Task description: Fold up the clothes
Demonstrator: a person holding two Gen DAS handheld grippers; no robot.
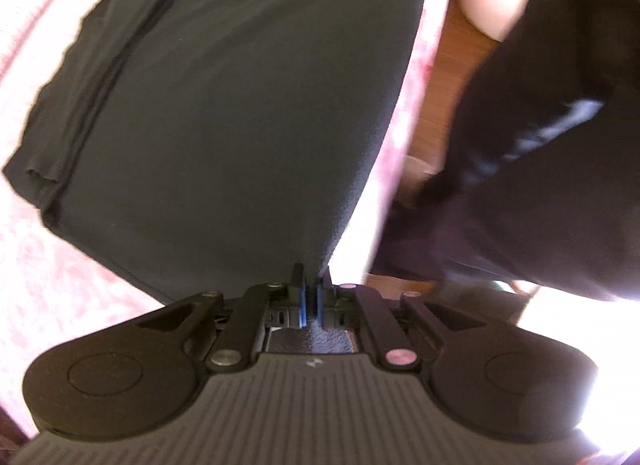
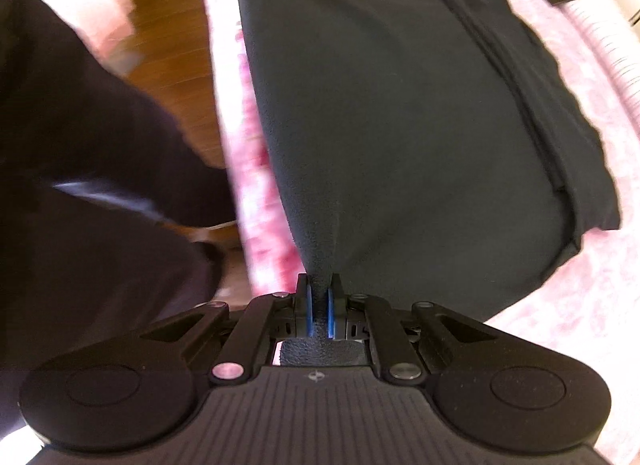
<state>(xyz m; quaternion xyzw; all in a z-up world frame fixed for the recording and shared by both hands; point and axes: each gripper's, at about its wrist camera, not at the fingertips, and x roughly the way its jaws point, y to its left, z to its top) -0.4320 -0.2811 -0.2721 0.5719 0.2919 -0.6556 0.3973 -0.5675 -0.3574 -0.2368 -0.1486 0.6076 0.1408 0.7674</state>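
Pink mottled plush bedspread (image 2: 568, 305) underneath, brown wooden floor (image 2: 168, 45) beyond its edge. Spread across it, a dark charcoal soft knit garment (image 2: 400, 125), layered along its far hem. Left gripper (image 1: 310, 297) clamped on one near corner, right gripper (image 2: 319, 305) pinching the other — cloth bunched between blue pads. Probably light, limp, prone to sag; best held at corners, kept taut. Garment type unclear — outline blurred, person's dark sleeve (image 1: 540, 145) crowding one side.
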